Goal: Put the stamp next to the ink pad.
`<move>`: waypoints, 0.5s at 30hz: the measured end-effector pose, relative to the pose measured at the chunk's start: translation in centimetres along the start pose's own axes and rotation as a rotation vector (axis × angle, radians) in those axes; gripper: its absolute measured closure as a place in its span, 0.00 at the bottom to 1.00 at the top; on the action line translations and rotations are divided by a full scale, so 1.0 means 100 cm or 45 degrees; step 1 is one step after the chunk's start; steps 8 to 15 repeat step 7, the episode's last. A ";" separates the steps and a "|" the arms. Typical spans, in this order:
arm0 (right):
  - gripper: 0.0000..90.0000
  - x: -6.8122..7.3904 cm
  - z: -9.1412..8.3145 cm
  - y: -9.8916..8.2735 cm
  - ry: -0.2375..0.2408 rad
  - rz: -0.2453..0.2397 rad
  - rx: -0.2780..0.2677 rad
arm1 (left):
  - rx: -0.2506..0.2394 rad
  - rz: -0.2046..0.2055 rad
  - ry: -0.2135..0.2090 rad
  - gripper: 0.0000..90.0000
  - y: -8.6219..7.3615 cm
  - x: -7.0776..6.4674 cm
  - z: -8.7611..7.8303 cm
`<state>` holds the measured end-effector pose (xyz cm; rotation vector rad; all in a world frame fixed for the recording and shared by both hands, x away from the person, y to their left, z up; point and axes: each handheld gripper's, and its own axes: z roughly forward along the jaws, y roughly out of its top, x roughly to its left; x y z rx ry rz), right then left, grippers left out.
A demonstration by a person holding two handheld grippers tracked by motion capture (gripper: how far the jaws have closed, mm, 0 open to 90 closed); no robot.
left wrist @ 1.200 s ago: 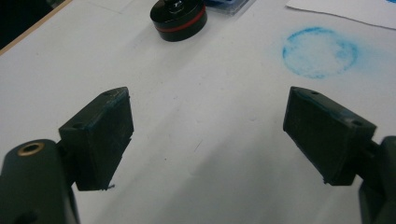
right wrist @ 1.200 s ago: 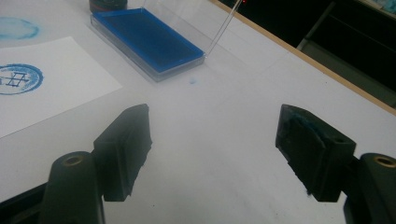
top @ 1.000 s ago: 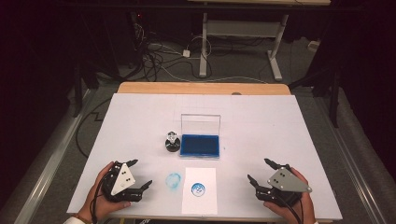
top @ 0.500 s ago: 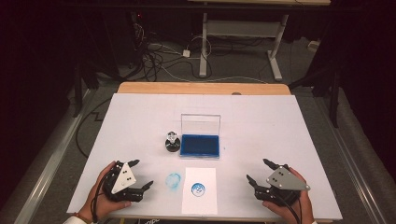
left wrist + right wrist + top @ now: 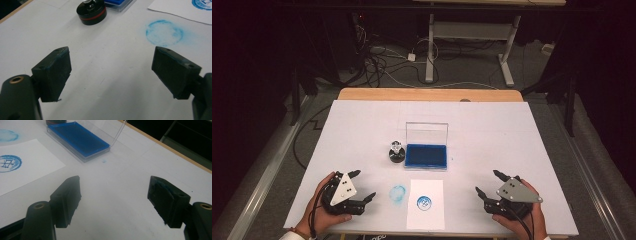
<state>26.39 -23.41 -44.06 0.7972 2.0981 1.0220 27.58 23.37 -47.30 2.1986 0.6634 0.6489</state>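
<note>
A round black stamp (image 5: 396,154) (image 5: 91,13) with a red band stands upright left of the open blue ink pad (image 5: 426,156) (image 5: 78,140), whose clear lid stands raised. In front lies a white sheet (image 5: 425,204) (image 5: 22,162) bearing a round blue stamp print (image 5: 424,202) (image 5: 8,163). A blue ink smudge (image 5: 398,193) (image 5: 163,33) marks the table left of the sheet. My left gripper (image 5: 364,186) (image 5: 111,72) rests open at the near left, with nothing between its jaws. My right gripper (image 5: 488,184) (image 5: 113,201) rests open at the near right, also with nothing in it.
The white table cover (image 5: 512,140) lies on a wooden table whose far edge (image 5: 427,94) shows. Beyond it are cables and a white desk frame (image 5: 467,35) on the floor. A person's hands hold both grippers near the front edge.
</note>
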 end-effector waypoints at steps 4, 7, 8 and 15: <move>0.30 -0.001 0.001 -0.001 0.000 0.004 0.006 | -0.003 -0.013 0.004 0.17 0.000 0.002 0.000; 0.30 -0.003 0.002 -0.002 -0.001 0.006 0.012 | 0.000 -0.012 0.013 0.17 0.001 0.003 0.000; 0.30 -0.003 0.002 -0.002 -0.001 0.006 0.012 | 0.000 -0.012 0.013 0.17 0.001 0.003 0.000; 0.30 -0.003 0.002 -0.002 -0.001 0.006 0.012 | 0.000 -0.012 0.013 0.17 0.001 0.003 0.000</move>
